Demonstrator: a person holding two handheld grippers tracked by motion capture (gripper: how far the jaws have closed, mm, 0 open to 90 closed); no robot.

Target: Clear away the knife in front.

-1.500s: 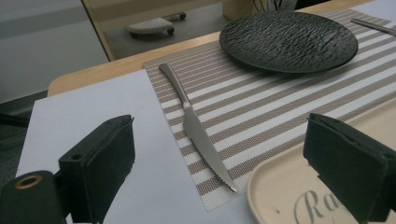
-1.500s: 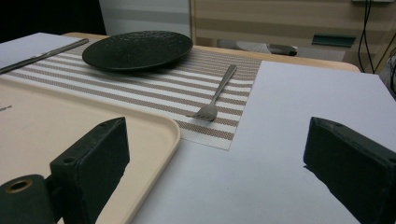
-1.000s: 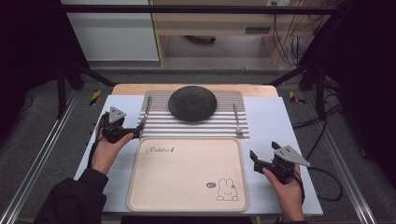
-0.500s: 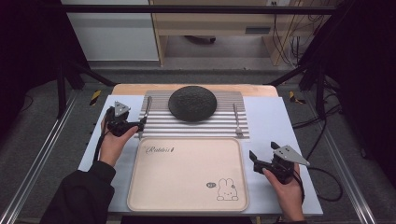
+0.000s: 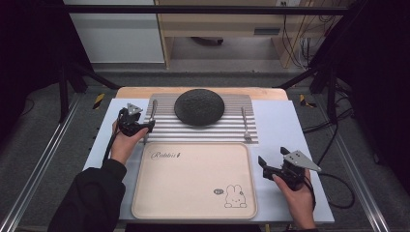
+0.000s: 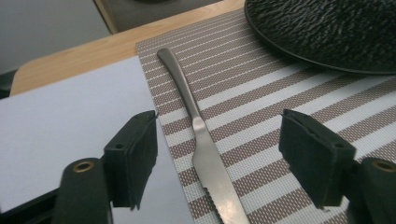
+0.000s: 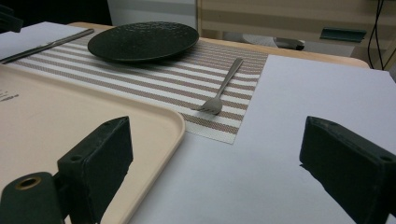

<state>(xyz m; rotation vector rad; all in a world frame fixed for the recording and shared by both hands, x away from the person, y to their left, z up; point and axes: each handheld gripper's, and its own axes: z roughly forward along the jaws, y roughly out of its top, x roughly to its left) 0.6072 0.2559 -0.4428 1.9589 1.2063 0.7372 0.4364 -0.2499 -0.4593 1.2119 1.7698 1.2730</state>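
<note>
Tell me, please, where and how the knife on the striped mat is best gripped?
Probably at the blade near the handle, from straight above. The knife lies flat on the mat, already between the left gripper's jaws, which have just been closing across its narrow width.

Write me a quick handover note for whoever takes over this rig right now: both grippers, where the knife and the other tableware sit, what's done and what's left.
Left gripper: over the knife on the striped placemat; its jaws have just been closing and straddle the blade without touching it.
Right gripper: open, holding nothing, over the white sheet right of the beige tray.
Things: black plate at the mat's middle, fork on its right side, knife on its left edge. The tray holds nothing.
Done: nothing lifted yet.
Left: probably close on the knife and lift it; the rest seems untouched.
</note>
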